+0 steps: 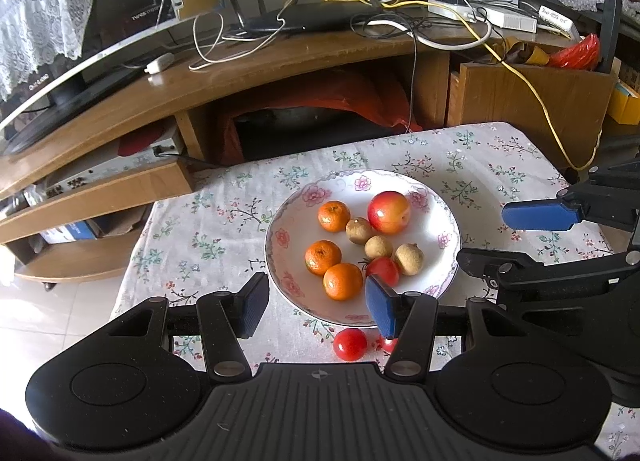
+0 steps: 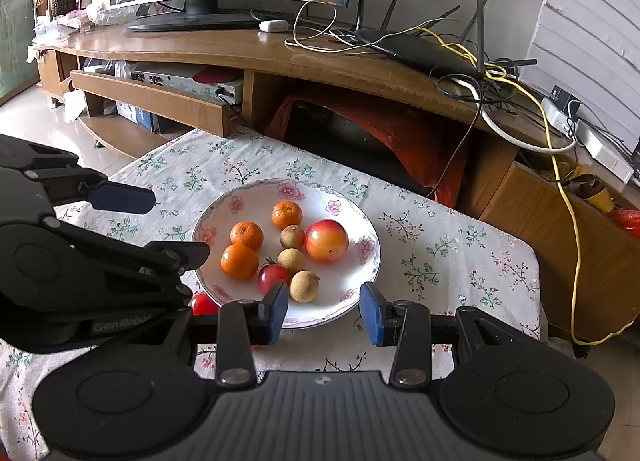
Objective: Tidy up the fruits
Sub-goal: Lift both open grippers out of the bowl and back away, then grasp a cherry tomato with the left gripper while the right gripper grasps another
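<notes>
Both the left gripper (image 1: 318, 303) and right gripper (image 2: 324, 315) are matte black, with blue-padded jaws and silver screws.

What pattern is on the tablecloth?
The tablecloth is white with small floral sprigs, clearest in the right wrist view.

We see a plate (image 1: 448, 221) in the middle of the bench (image 1: 208, 229). In it, three oranges (image 1: 323, 257) lie left, an apple (image 1: 389, 212) far right, three longans (image 1: 378, 247) between, and one tomato (image 1: 383, 270) near. Two more tomatoes (image 1: 350, 344) sit on the bench just near the plate's rim. A TV stand (image 1: 280, 57) stands beyond.
</notes>
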Available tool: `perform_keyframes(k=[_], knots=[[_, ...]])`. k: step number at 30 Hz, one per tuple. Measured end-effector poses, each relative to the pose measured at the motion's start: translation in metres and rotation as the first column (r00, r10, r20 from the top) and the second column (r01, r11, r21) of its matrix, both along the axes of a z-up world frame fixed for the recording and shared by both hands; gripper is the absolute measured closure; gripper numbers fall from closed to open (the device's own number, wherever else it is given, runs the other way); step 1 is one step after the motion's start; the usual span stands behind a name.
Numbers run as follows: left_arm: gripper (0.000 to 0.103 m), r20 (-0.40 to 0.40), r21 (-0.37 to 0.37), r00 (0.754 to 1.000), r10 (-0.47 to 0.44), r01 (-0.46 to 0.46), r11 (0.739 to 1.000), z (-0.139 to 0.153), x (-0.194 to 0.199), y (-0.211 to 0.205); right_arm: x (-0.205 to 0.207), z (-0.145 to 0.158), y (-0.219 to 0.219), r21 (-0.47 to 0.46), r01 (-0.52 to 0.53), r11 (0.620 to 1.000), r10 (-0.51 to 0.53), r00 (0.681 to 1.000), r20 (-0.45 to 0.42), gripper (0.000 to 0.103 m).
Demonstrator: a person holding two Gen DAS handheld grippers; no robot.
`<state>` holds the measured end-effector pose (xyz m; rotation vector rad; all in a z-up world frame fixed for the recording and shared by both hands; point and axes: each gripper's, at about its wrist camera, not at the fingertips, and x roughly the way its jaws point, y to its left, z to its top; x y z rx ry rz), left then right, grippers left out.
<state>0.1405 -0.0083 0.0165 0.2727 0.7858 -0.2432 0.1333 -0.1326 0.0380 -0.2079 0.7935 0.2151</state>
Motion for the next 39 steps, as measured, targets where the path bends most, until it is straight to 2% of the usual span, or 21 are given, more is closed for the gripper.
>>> perform_keyframes(k=[7, 12, 18, 24, 30, 35, 39], knots=[[0.039, -0.032, -0.009, 0.999, 0.002, -0.003, 1.000, -0.005, 0.002, 0.004, 0.000, -0.003, 0.000, 0.006, -0.006, 1.000, 0.006, 1.000, -0.011, 0.062], [0.034, -0.103, -0.068, 0.995, -0.007, 0.000, 0.998, -0.015, 0.007, 0.010, 0.007, -0.011, -0.007, 0.056, 0.007, 0.998, -0.003, 0.998, -0.070, 0.059], [0.034, -0.216, -0.109, 0.976, 0.004, -0.028, 0.994, -0.039, 0.021, 0.009, 0.020, -0.027, -0.024, 0.127, 0.069, 0.989, -0.047, 0.985, -0.169, 0.059], [0.044, -0.281, -0.082, 0.958, 0.062, -0.088, 0.993, -0.064, 0.034, 0.009, 0.023, -0.032, -0.034, 0.138, 0.102, 0.985, -0.074, 0.979, -0.191, 0.059], [0.048, -0.296, -0.097, 0.952, 0.077, -0.110, 0.989, -0.072, 0.042, 0.006, 0.021, -0.037, -0.035, 0.142, 0.090, 0.986, -0.060, 0.977, -0.206, 0.059], [0.050, -0.267, -0.052, 0.961, 0.072, -0.090, 0.995, -0.073, 0.039, -0.004, 0.022, -0.042, -0.040, 0.161, 0.096, 0.982, -0.058, 0.973, -0.225, 0.059], [0.069, -0.267, -0.067, 0.961, 0.073, -0.094, 0.993, -0.070, 0.037, 0.001, 0.022, -0.044, -0.040, 0.163, 0.099, 0.982, -0.060, 0.971, -0.230, 0.059]])
